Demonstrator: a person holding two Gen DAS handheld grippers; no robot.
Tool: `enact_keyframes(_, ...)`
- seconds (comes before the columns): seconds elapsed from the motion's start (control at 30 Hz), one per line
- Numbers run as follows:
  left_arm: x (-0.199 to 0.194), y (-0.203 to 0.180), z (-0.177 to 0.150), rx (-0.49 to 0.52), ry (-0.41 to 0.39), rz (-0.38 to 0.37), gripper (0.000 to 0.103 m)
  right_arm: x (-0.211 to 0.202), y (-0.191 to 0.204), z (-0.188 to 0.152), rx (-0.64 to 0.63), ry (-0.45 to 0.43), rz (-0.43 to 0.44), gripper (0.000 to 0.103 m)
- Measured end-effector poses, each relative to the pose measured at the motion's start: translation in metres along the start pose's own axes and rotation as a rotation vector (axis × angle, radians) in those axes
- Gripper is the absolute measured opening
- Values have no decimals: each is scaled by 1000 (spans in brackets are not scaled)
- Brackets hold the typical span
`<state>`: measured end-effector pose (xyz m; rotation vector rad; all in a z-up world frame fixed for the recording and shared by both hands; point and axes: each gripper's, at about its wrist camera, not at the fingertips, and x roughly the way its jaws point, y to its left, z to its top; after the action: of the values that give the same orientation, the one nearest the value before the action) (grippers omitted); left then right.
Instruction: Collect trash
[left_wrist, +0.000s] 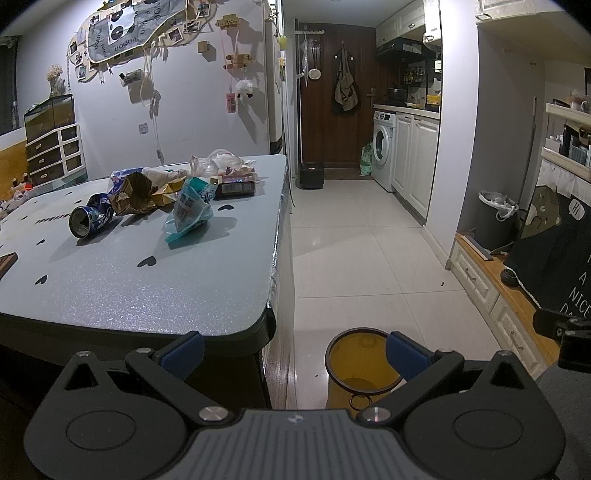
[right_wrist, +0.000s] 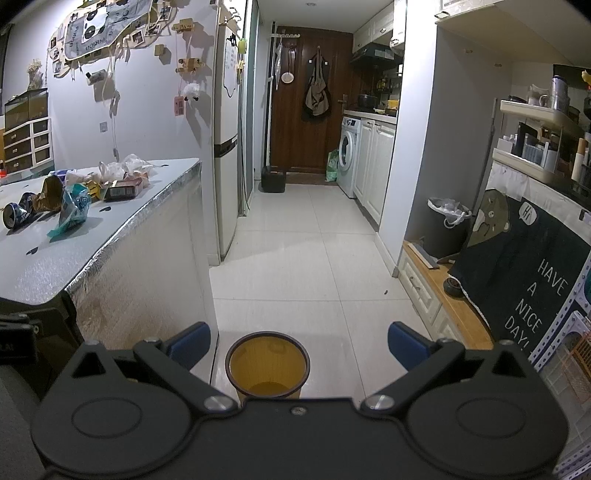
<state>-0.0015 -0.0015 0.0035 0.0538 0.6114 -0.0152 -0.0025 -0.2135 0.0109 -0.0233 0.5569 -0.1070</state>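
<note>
We hold both tools clear of the work. The left gripper stands with its jaws spread wide and nothing between them; the right gripper is likewise wide open and empty.

The trash lies in a loose cluster on the table, at about ten o'clock from the left gripper and well apart from it. The yellow bin stands on the floor just beside the table's corner, at twelve o'clock under the right gripper; as far as we can see it holds nothing.

Handling, as we judge it:
- The crushed can is light and thin-walled, already dented. We expect it to roll; grip across the body, not the rim.
- The teal wrapper is soft film, likely slippery. Pinch a raised fold near its top.
- The brown paper piece is creased and stiff enough to take by an upstanding edge.
- The flat carton is rigid; close on its short sides.
- The plastic bag at the far end will collapse under the fingers; gather it at a bunched part.

Room for moving: the near half of the table is bare, giving a free approach from six o'clock. The table's right edge is foil-wrapped and drops straight to open tiled floor, so a carry from cluster to bin passes over that edge. Keep the can from that side, since it may roll off.
</note>
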Motion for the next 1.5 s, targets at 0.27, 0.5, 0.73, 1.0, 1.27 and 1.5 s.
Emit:
enact_keyframes(0.27, -1, 0, 1, -3, -8, -5, 103, 0, 0, 0, -1, 0, 1, 103)
enact_keyframes(0.5, -5, 2, 5, -6, -37, 5, 103, 2, -4, 2, 2, -14, 17, 103)
enact_keyframes(0.73, -13, 9, 19, -1, -110, 39, 103, 2, 1, 22, -9, -80, 46, 103)
enact_keyframes(1.0, -16, 29, 44, -2, -190, 93, 103, 17, 20, 55, -18, -148, 138, 103)
enact_keyframes(1.27, -13, 66, 86, -32, -259, 187, 103, 25, 47, 93, -50, -300, 323, 103)
enact_keyframes(1.5, 6, 106, 123, -61, -261, 268, 103, 49, 68, 129, -14, -368, 552, 103)
